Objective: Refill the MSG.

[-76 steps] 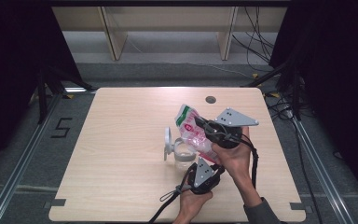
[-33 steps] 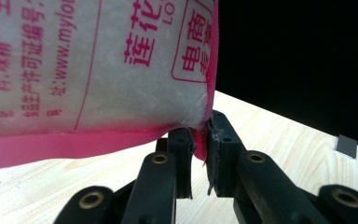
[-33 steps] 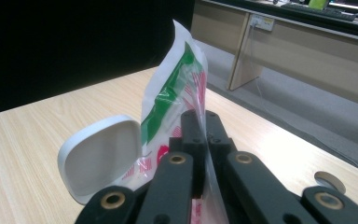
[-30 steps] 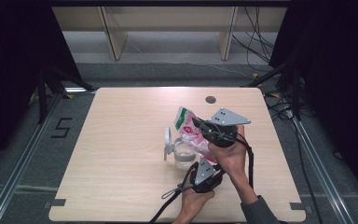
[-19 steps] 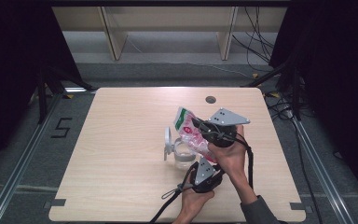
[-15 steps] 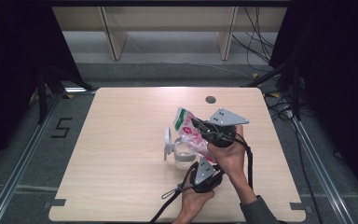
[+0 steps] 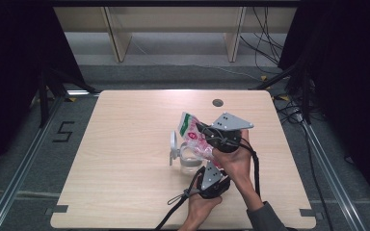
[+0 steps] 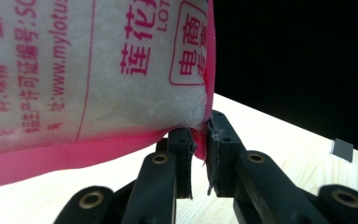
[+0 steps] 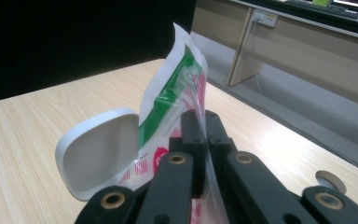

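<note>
Light wood table (image 7: pixel 125 159) on grey floor (image 7: pixel 173 72). Round grommet hole (image 7: pixel 217 102) beyond tongs. Pale wooden shelving (image 7: pixel 173 29) farther beyond. Black curtains (image 7: pixel 14 72) left and right. Floor marking "5" (image 7: pixel 62 131) far left. Cables (image 7: pixel 270 43) beyond-right.

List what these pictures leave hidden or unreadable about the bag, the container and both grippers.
- Bag: the left gripper view cuts its print at the top and left edges; whether it is torn open cannot be told.
- Clear container: in the high view the bag and the right gripper cover its mouth; contents too small to tell.
- White lid: in the right gripper view the bag hides its hinge side.
- Left gripper: in the high view the hand covers its jaws.
</note>
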